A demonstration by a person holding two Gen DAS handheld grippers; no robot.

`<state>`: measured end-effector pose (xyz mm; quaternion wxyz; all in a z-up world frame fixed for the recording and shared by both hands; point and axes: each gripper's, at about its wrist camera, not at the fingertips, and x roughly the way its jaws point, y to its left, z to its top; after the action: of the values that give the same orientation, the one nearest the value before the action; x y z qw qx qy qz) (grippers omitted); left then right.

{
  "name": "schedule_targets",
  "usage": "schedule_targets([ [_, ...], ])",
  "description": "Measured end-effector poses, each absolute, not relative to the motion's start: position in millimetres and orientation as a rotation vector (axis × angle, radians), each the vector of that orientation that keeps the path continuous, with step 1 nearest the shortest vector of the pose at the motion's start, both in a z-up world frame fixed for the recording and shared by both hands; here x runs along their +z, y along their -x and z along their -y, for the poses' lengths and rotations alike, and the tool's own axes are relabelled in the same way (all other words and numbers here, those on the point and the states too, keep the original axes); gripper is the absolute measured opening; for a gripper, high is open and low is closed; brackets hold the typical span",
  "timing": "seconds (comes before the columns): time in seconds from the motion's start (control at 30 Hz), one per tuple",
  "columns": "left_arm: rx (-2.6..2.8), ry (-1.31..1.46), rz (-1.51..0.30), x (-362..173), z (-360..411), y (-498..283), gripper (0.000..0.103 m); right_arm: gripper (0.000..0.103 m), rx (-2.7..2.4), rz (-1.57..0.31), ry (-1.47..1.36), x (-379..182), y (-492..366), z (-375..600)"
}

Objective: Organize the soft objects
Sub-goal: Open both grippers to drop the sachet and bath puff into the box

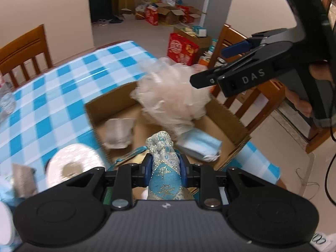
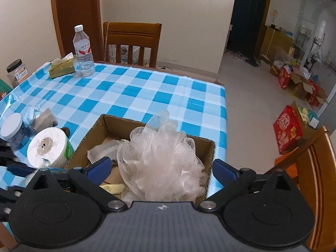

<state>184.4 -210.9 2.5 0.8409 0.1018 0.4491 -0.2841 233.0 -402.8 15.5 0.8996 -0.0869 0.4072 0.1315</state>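
My left gripper is shut on a blue and gold brocade pouch, held just over the near rim of an open cardboard box. A white mesh bath pouf sits in the box's far right part and bulges above the rim. My right gripper is open, with the pouf between its blue pads but not pressed by them. In the left wrist view the right gripper hangs beside the pouf. A pack of blue face masks and a clear plastic bag lie inside the box.
A toilet roll stands left of the box, with a white-lidded jar beyond it. A water bottle and tissue pack sit at the far left. Wooden chairs flank the checked table.
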Motion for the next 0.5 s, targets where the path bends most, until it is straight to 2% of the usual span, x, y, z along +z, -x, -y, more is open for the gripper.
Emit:
schedule_targets([
  [0.07,-0.621,-0.213,-0.952,-1,223,-186,0.03,0.103,0.265,-0.83,0.178,20,-226,409],
  [0.13,-0.642,-0.204,-0.943,-5,236,-188,0.046,0.103,0.257,-0.822,0.172,22,-221,414],
  [0.17,-0.648,-0.193,-0.936,-6,240,-188,0.075,0.103,0.25,-0.817,0.168,22,-219,416],
  [0.2,-0.653,-0.182,-0.93,-8,246,-189,0.092,0.103,0.243,-0.815,0.163,22,-217,419],
  [0.33,-0.622,-0.21,-0.873,-21,261,-188,0.092,0.103,0.215,-0.813,0.14,20,-215,424],
  [0.5,-0.58,-0.178,-0.898,-25,251,-184,0.093,0.103,0.21,-0.815,0.122,15,-208,422],
])
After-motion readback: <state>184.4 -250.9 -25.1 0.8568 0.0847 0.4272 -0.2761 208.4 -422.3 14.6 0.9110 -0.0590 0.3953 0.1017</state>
